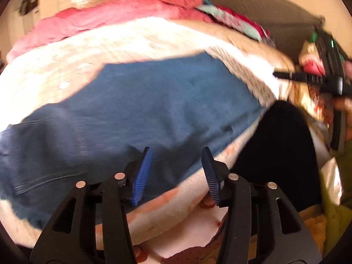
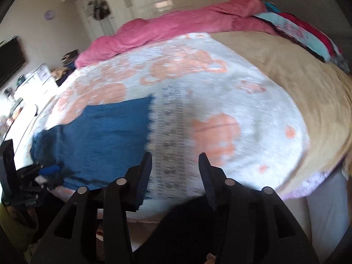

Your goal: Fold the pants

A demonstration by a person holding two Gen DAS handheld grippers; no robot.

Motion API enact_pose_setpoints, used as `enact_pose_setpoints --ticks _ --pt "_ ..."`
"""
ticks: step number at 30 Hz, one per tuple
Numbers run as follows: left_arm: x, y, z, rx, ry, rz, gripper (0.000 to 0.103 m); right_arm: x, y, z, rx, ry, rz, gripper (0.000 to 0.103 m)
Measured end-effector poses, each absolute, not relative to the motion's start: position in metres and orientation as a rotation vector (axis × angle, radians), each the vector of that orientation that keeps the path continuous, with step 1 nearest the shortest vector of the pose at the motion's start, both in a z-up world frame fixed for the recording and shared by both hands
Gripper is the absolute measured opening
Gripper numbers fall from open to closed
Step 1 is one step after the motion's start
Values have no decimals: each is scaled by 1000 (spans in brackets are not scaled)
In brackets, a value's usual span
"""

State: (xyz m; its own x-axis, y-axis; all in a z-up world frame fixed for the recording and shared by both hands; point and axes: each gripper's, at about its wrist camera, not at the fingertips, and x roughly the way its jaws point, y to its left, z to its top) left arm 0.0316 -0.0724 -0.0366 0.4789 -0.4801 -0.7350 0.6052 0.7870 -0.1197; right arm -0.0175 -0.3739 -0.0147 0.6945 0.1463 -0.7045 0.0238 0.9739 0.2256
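Observation:
Blue jeans (image 1: 143, 110) lie flat on a white blanket with peach patches (image 2: 220, 101) that covers the bed. My left gripper (image 1: 176, 149) hangs open over the jeans' near edge, with nothing between its blue pads (image 1: 142, 176). My right gripper (image 2: 175, 155) is open too, above the blanket just right of the jeans (image 2: 99, 136), and holds nothing. In the left wrist view the right gripper (image 1: 279, 74) reaches in from the right edge, past the end of the jeans. The right wrist view catches the left gripper (image 2: 50, 169) at the jeans' left end. Both views are blurred.
A pink duvet (image 2: 176, 26) is bunched along the far side of the bed. A stack of colourful clothes (image 2: 308, 39) sits far right on a tan sheet (image 2: 308, 88). A black shape (image 1: 279, 143) stands at the bed's near edge. A dark screen (image 2: 11, 59) hangs on the left wall.

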Motion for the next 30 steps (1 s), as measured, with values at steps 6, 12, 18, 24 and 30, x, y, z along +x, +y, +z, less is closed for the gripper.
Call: enact_pose_setpoints --ticks 6,12,18,24,30 --pt "38 13 -1 7 764 -391 65 24 -293 -25 76 841 267 51" --pt "42 108 -4 -195 785 -78 82 48 -246 -68 -28 944 291 60" --pt "61 122 -25 -354 841 -87 82 42 -248 -70 -22 922 308 64" --pt "74 113 -33 -331 848 -80 37 38 -258 -69 35 923 315 64" --pt "62 132 -36 -272 861 -39 38 33 -267 -71 54 925 321 65"
